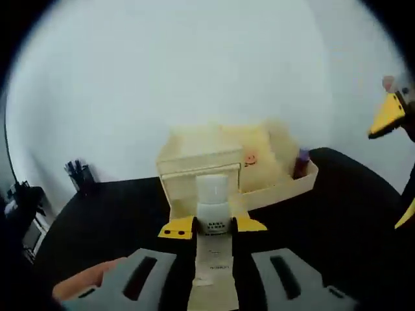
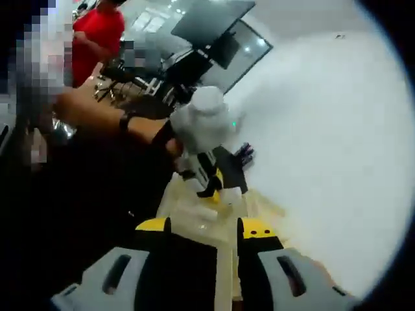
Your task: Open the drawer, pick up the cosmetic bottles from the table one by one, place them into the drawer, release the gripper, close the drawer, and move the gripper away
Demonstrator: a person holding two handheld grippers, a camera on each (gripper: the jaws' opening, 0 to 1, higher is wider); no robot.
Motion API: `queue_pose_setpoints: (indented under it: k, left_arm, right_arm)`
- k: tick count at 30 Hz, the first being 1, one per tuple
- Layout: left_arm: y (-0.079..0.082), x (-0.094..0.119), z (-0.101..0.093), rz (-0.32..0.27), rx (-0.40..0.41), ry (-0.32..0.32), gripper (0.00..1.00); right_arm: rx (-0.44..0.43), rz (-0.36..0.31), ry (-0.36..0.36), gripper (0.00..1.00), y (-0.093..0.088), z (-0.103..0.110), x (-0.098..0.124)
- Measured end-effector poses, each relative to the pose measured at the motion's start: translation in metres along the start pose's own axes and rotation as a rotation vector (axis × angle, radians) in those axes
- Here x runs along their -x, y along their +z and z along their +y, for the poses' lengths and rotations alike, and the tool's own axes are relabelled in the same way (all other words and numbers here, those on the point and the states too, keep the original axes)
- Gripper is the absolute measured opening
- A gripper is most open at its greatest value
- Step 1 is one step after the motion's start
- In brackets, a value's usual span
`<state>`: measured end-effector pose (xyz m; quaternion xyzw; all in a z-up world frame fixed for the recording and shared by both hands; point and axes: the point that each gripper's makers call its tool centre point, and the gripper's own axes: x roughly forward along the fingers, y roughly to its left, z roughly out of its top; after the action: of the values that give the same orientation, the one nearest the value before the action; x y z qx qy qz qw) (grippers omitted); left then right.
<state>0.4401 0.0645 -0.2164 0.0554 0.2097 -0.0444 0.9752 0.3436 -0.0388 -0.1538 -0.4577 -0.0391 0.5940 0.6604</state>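
My left tool is gripping a white cosmetic bottle before the open drawer; my right tool is hovering parted, holding nothing.

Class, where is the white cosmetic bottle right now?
In the left gripper view, the white bottle sits clamped in the left gripper, low centre, before the cream drawer box.

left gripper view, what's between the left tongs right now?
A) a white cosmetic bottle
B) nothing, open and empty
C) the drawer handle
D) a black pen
A: in the left gripper view the left tongs have their yellow tips pressed on either side of a white cosmetic bottle, held upright in front of the cream drawer unit.
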Motion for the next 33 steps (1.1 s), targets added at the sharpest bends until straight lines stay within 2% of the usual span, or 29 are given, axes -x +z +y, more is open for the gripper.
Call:
queue_pose_setpoints:
  k: [2, 5, 10, 14, 21, 25, 29, 33]
  left_arm:
    - [-0.006, -0.004, -0.005, 0.049, -0.012, -0.014, 0.16]
    - [-0.008, -0.011, -0.011, 0.081, -0.043, -0.02, 0.16]
    - [-0.013, -0.019, -0.017, 0.137, -0.06, -0.026, 0.16]
    - [-0.02, -0.024, -0.016, 0.19, -0.038, -0.035, 0.16]
    - [-0.039, -0.033, -0.012, 0.274, 0.007, -0.035, 0.16]
    - [-0.058, -0.035, -0.016, 0.327, 0.036, -0.04, 0.16]
    - [-0.067, -0.039, -0.014, 0.36, 0.031, -0.031, 0.16]
    - [-0.069, -0.041, -0.018, 0.368, 0.045, -0.037, 0.16]
  right_arm:
    - [0.025, 0.036, 0.022, 0.37, -0.008, 0.007, 0.0]
    - [0.079, 0.101, 0.035, 0.37, -0.022, 0.012, 0.001]
    - [0.064, 0.179, 0.04, 0.37, -0.04, 0.017, 0.003]
    - [0.05, 0.232, -0.004, 0.37, -0.052, 0.013, 0.007]
    - [0.046, 0.253, -0.014, 0.37, -0.058, 0.006, 0.007]
    - [0.05, 0.254, -0.011, 0.37, -0.059, 0.007, 0.007]
    - [0.054, 0.27, -0.01, 0.37, -0.062, 0.008, 0.005]
    - [0.064, 0.293, -0.009, 0.37, -0.065, 0.007, 0.0]
